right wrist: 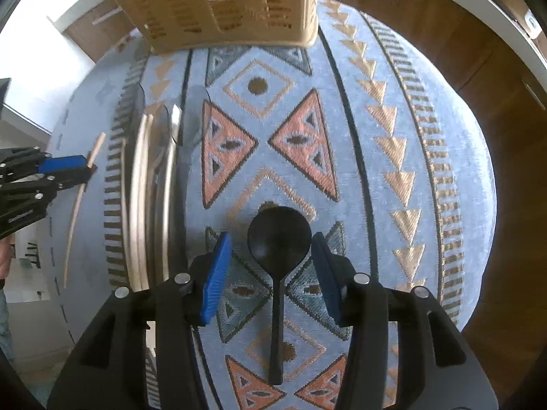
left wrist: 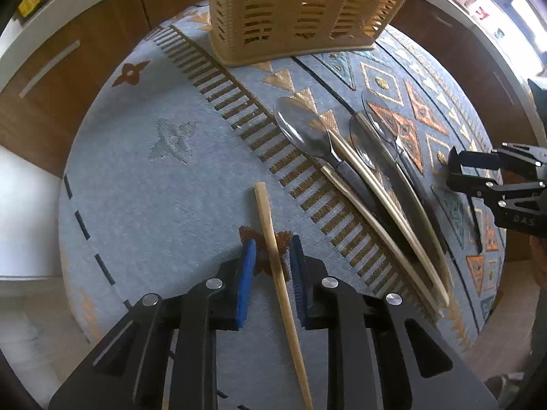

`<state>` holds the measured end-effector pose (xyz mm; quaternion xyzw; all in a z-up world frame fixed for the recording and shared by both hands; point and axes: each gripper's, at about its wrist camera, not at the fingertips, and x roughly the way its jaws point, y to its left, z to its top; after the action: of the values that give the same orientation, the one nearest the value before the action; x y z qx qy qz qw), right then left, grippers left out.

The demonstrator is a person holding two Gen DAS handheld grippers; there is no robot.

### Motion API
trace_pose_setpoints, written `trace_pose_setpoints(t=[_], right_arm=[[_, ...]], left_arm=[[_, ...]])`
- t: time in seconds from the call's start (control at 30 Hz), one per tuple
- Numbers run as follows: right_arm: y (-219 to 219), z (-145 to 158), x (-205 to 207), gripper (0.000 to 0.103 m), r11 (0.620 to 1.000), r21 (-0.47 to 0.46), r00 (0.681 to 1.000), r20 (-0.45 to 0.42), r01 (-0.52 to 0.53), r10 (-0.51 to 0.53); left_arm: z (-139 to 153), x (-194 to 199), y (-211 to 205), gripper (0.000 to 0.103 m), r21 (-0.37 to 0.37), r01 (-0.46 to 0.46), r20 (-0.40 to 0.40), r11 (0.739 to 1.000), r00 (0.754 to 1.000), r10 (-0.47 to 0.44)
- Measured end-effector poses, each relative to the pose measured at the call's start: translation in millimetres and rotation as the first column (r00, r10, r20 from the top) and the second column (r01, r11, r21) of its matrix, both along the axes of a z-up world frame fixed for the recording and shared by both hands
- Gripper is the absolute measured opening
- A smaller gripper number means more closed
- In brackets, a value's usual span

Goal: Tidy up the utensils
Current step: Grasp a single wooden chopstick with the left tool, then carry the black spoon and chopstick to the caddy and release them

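Blue-padded fingers of the left gripper (left wrist: 272, 256) are seen spread either side of a lone wooden chopstick (left wrist: 278, 273) lying on the patterned cloth (left wrist: 154, 188), pads not pressing it. Beside it, clear plastic spoons (left wrist: 301, 130) and more chopsticks (left wrist: 386, 212) are piled together. Only the right wrist view shows a black spoon (right wrist: 278, 239) lying flat between the parted pads of the right gripper (right wrist: 271, 242), untouched. A woven plastic basket (left wrist: 294, 10) is set at the far edge of the cloth; its contents cannot be told.
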<state>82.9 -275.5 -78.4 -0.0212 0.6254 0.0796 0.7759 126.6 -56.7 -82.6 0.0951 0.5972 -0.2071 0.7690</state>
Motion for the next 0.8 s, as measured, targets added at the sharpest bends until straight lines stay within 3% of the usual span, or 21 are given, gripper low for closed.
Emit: trace_pose_setpoints(t=[0.17, 0.2, 0.23, 0.3, 0.37, 0.5, 0.63, 0.7, 0.8], right_arm=[[18.8, -4.4, 0.8, 0.045, 0.997, -0.07, 0.999, -0.004, -0.036, 0.035], [20.1, -4.5, 1.5, 0.04, 0.997, -0.068, 0.999, -0.005, -0.034, 0.034], [21.3, -3.8, 2.2, 0.034, 0.997, -0.065, 0.999, -0.005, -0.037, 0.036], [21.5, -3.4, 3.1, 0.034, 0.998, -0.051, 1.0, -0.005, -0.03, 0.03], [20.4, -2.3, 1.8, 0.034, 0.998, -0.048, 0.999, 0.014, -0.034, 0.035], [11.9, 14.3, -15.0, 0.034, 0.998, 0.015, 0.993, 0.11, -0.053, 0.051], [2.7, 52.7, -33.8, 0.034, 0.992, 0.098, 0.96, 0.276, -0.085, 0.055], [-2.0, 69.4, -39.8, 0.034, 0.985, 0.142, 0.936, 0.348, -0.101, 0.046], [-4.1, 97.6, -47.9, 0.034, 0.975, 0.182, 0.875, 0.484, -0.126, 0.023]], left_arm=[[0.3, -8.4, -15.9, 0.021, 0.078, 0.054, 0.033, 0.995, 0.998, -0.057], [0.2, -10.3, -19.3, 0.021, 0.101, 0.064, 0.044, 0.993, 0.997, -0.069], [0.2, -11.2, -20.7, 0.016, 0.112, 0.069, 0.052, 0.991, 0.996, -0.075], [0.8, -12.8, -22.5, 0.004, 0.119, 0.068, 0.059, 0.991, 0.995, -0.075], [1.8, -15.3, -21.3, 0.003, 0.103, 0.057, 0.068, 0.993, 0.996, -0.064], [8.6, -22.0, -7.7, 0.003, -0.013, 0.015, 0.105, 1.0, 0.994, -0.013], [37.4, -32.0, 4.8, 0.003, -0.195, -0.021, 0.221, 0.981, 0.973, 0.065], [57.6, -38.3, 11.0, 0.003, -0.291, -0.031, 0.286, 0.956, 0.951, 0.118], [91.3, -47.2, 18.4, 0.003, -0.407, -0.027, 0.404, 0.913, 0.891, 0.207]])
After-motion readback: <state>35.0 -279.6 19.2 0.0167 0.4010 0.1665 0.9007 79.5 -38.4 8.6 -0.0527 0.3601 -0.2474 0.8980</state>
